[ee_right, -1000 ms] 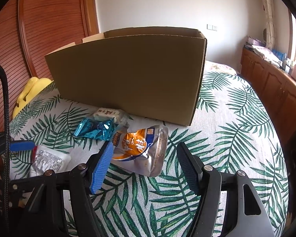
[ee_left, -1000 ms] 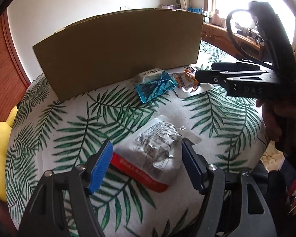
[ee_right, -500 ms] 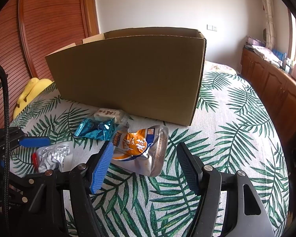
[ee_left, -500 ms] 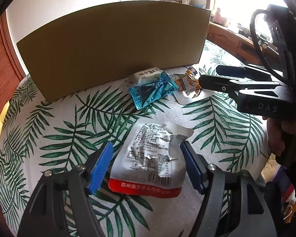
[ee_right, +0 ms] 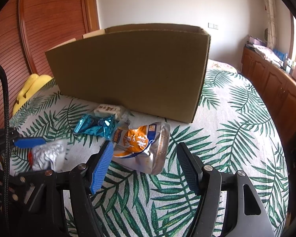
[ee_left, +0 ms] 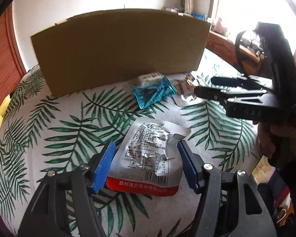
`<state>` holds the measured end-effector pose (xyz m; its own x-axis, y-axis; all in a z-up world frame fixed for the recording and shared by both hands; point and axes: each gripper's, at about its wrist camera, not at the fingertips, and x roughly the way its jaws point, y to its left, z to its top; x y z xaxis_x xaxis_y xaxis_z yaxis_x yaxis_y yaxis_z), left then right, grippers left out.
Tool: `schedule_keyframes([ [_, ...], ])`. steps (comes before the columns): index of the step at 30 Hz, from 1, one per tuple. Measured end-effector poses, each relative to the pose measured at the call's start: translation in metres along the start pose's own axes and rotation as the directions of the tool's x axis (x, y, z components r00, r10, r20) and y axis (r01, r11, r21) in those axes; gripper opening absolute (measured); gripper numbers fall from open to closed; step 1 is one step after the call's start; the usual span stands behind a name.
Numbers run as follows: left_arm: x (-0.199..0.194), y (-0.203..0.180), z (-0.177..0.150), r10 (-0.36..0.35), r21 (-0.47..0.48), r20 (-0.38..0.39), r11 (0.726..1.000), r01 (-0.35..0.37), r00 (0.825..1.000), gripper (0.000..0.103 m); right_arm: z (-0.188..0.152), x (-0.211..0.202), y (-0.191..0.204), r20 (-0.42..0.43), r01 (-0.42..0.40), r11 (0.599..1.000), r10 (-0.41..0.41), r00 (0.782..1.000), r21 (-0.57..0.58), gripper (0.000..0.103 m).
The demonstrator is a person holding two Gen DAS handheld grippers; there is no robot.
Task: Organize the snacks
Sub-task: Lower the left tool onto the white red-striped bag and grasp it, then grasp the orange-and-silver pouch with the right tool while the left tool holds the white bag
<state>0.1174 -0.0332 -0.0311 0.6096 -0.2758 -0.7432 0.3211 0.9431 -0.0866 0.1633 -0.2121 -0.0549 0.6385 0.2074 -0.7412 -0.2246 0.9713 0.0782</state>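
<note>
A silver pouch with a red bottom band (ee_left: 150,132) lies flat on the palm-leaf cloth (ee_left: 69,130). My left gripper (ee_left: 146,150) straddles it, jaws closing, with the blue pads right at its side edges and not squeezing it. An orange and silver pouch (ee_right: 136,136) lies between the jaws of my open right gripper (ee_right: 144,145), close to the left pad and clear of the right one. A blue foil packet (ee_right: 95,125) and a white packet (ee_right: 107,109) lie just in front of the tall cardboard box (ee_right: 132,69). The box's inside is hidden.
A yellow plush toy (ee_right: 29,90) lies at the cloth's left edge, by the wooden panel (ee_right: 49,29). Wooden cabinets (ee_right: 276,86) run along the right wall. In the left wrist view the right gripper (ee_left: 205,86) reaches in from the right, held by a person's hand (ee_left: 266,138).
The left gripper has shifted and rolled a little, so the silver pouch now sits squarely between its jaws, which have narrowed. The right gripper and the orange pouch have kept still.
</note>
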Motion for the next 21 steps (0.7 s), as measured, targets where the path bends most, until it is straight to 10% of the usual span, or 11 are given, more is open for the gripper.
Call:
schedule_keyframes([
  [21,-0.02,0.005,-0.006,-0.011,-0.042,0.049,0.999,0.013,0.999,0.065,0.023,0.031,0.013,-0.123,0.086,0.993,-0.096,0.988,-0.083,0.077],
])
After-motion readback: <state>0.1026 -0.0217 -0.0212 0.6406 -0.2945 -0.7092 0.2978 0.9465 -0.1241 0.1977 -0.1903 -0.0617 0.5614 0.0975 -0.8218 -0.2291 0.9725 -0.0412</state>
